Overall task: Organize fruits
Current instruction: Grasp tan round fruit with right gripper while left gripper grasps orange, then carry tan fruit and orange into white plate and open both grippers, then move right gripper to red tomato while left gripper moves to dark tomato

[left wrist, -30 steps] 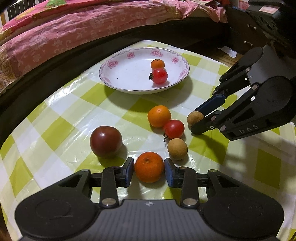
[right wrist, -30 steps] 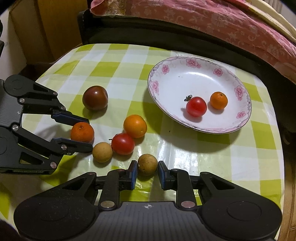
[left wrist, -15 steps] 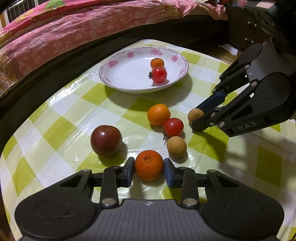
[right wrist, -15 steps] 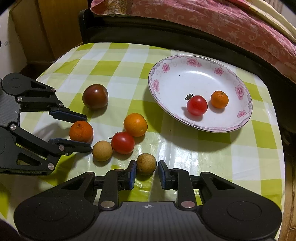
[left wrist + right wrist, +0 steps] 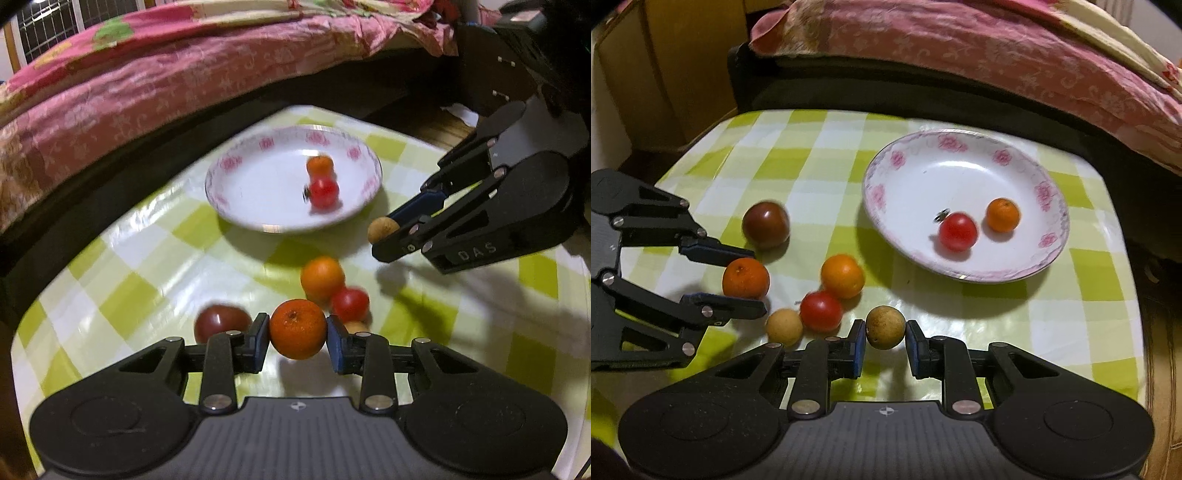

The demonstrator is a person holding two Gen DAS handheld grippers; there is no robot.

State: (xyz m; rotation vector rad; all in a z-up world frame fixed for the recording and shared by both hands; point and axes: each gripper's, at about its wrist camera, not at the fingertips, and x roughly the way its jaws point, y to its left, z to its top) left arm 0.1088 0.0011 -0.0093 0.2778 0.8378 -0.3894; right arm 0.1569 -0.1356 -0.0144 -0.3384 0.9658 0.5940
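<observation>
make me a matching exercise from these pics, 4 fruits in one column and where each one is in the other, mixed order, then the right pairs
Things:
1. mandarin
2. brown longan
3. dark tomato
4. small red tomato with stem

Places:
A. on the flowered plate
B. loose on the checked tablecloth
C. between the fingers of the right gripper
D. between the fingers of the left gripper

Pairs: 1-D, 2-C, 3-B, 4-A
</observation>
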